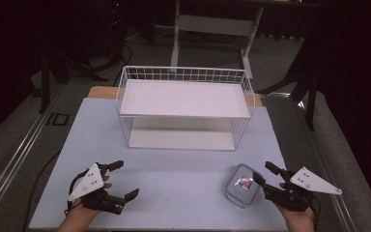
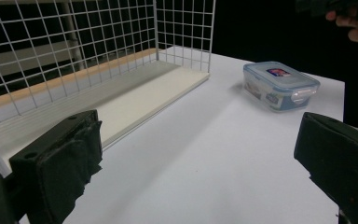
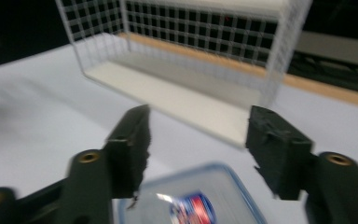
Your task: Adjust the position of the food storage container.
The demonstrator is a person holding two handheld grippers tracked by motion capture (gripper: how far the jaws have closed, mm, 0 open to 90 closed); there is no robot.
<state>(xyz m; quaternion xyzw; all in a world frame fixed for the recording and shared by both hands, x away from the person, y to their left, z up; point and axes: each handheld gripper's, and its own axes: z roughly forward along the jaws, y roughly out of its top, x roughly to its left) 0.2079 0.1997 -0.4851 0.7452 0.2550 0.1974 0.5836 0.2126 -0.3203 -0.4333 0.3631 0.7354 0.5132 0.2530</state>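
Two grippers are seen in the high view on the near side of the white two-tier wire rack [image 1: 186,104], which stands at the far middle of the pale table [image 1: 174,169]. The small clear plastic box with a blue-rimmed clip lid [image 1: 242,185] lies flat on the table, near the rack's right front corner and on the person's side of it. The right gripper [image 1: 265,175] is held just beside the box, jaws spread, one tip over the lid's edge. The left gripper [image 1: 124,180] is kept well apart, left of the rack's front, jaws wide and nothing between them.

From the left gripper view, the box [image 2: 279,85] is seen upright and closed, beyond the rack's open end [image 2: 182,32].

From the right gripper view, the lid [image 3: 200,198] is seen below and between the released jaws, not yet pinched. A good grasp is judged to call for the gripper to be lowered until the pads straddle the box's short sides, centred, before the jaws are closed; otherwise the box may be tipped.
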